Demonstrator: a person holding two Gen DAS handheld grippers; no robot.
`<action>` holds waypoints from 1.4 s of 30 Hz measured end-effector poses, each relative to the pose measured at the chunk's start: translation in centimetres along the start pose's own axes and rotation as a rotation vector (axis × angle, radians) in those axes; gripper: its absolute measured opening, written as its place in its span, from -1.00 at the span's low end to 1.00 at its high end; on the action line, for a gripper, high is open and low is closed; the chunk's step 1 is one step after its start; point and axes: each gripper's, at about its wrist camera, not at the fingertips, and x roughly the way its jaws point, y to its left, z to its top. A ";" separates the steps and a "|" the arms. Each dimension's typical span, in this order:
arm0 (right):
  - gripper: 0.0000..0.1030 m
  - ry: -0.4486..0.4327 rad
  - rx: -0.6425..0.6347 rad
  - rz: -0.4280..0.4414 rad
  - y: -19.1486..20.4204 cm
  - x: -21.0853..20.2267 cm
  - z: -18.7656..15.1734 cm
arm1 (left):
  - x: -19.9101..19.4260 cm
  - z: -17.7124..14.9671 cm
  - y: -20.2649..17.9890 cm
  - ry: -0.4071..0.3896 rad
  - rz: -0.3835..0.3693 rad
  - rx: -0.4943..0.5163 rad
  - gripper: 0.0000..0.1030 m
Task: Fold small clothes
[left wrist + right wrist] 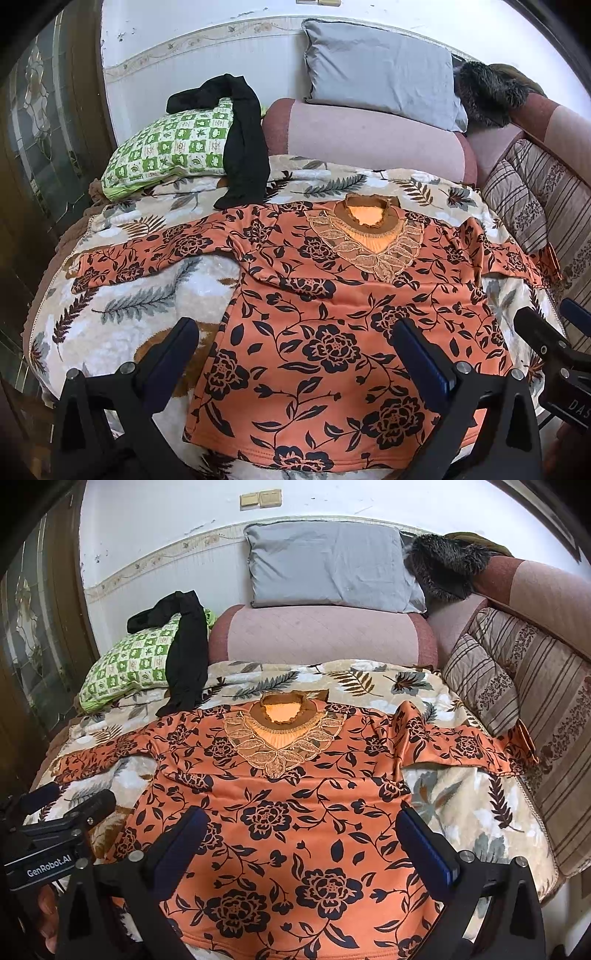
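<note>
An orange top with black flowers (332, 325) (295, 812) lies spread flat, front up, on a leaf-patterned blanket (129, 295) (472, 805), both sleeves stretched out sideways and the lace collar at the far end. My left gripper (295, 332) hovers open above the hem's left side, its left finger over bare blanket. My right gripper (301, 821) stands open above the hem's middle and right. Neither holds any cloth. The right gripper (554, 332) shows at the edge of the left wrist view, and the left gripper (70, 805) at the edge of the right wrist view.
A black garment (243, 147) (188, 653) hangs over a green checked pillow (166, 151) (125, 664) at the far left. Behind are a pink bolster (369, 136), a grey pillow (332, 565), a furry dark item (443, 568). Striped cushions (517, 686) line the right edge.
</note>
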 end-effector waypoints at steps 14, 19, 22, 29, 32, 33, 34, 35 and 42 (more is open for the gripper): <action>1.00 0.000 -0.001 0.000 0.0 0.3 0.2 | 0.4 -0.2 0.1 0.004 -0.003 0.001 1.00; 1.00 0.000 -0.003 -0.001 0.1 0.4 0.2 | 0.3 -0.2 0.1 0.003 -0.003 0.002 1.00; 1.00 0.002 -0.002 0.002 0.1 0.5 0.4 | 0.5 -0.3 0.2 0.006 -0.003 0.003 1.00; 1.00 0.003 -0.003 0.001 0.1 0.6 0.4 | 0.7 -0.3 0.2 0.007 -0.004 -0.001 1.00; 1.00 0.008 -0.006 0.002 0.3 0.9 0.5 | 1.0 -0.5 0.4 0.010 -0.004 -0.002 1.00; 1.00 0.009 -0.006 0.003 0.3 0.9 0.5 | 1.0 -0.5 0.4 0.010 -0.006 -0.002 1.00; 1.00 0.009 -0.006 0.002 0.4 1.0 0.4 | 1.0 -0.4 0.4 0.010 -0.007 -0.002 1.00; 1.00 0.009 -0.006 0.001 0.4 1.1 0.4 | 1.1 -0.4 0.5 0.010 -0.006 -0.002 1.00; 1.00 0.012 -0.007 0.003 0.6 1.4 0.4 | 1.2 -0.2 0.4 0.013 -0.006 -0.003 1.00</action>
